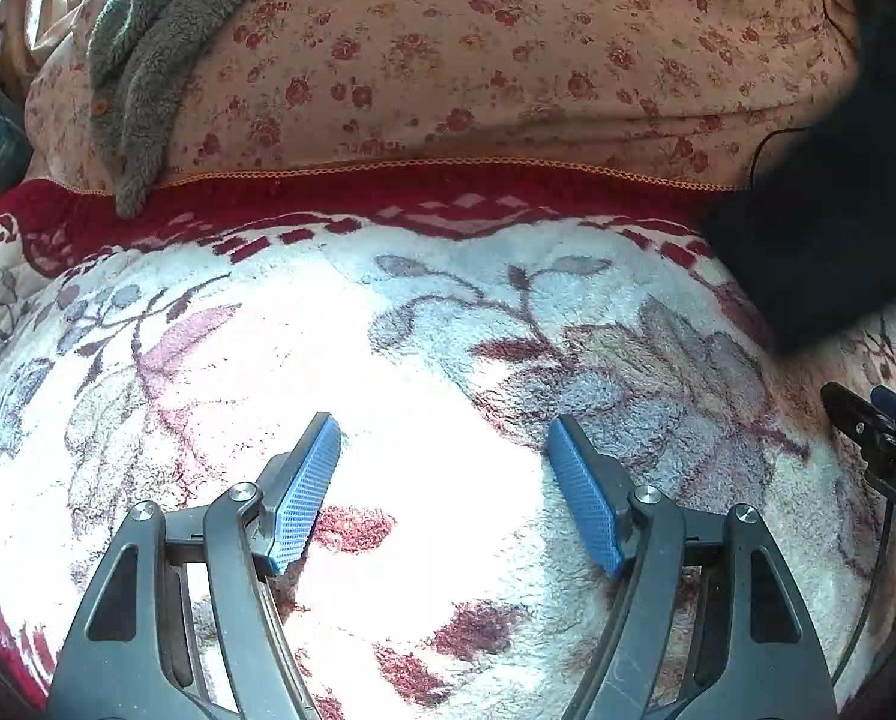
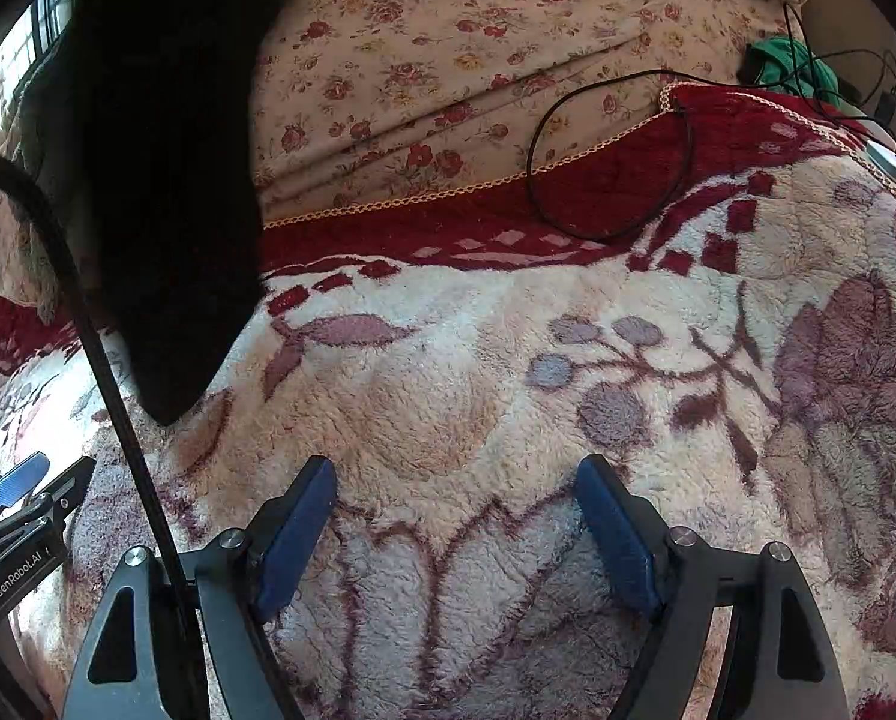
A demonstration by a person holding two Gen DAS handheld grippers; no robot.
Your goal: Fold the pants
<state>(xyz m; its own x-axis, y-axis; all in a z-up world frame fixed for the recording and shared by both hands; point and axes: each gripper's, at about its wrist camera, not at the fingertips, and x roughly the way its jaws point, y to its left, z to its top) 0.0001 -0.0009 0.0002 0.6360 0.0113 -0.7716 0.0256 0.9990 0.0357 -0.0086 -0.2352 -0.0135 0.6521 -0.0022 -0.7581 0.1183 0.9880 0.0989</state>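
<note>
- Left gripper [image 1: 444,444]: fingers [image 1: 300,498] spread wide with nothing between them, over a sunlit patch of the fleece blanket [image 1: 448,324].
- Right gripper [image 2: 457,486]: fingers [image 2: 619,546] likewise spread and empty, over the same blanket in shade.
- Pants [image 2: 165,168]: a dark, near-black mass at upper left of the right wrist view and at the right edge of the left wrist view; its lower end reaches the blanket. Neither gripper touches it. What supports its upper part cannot be told.
- Floral sheet [image 1: 508,48]: beyond the blanket's red border.
- Grey plush garment [image 1: 141,60]: on the sheet, far left.
- Black cable [image 2: 604,156]: looped across sheet and red border.
</note>
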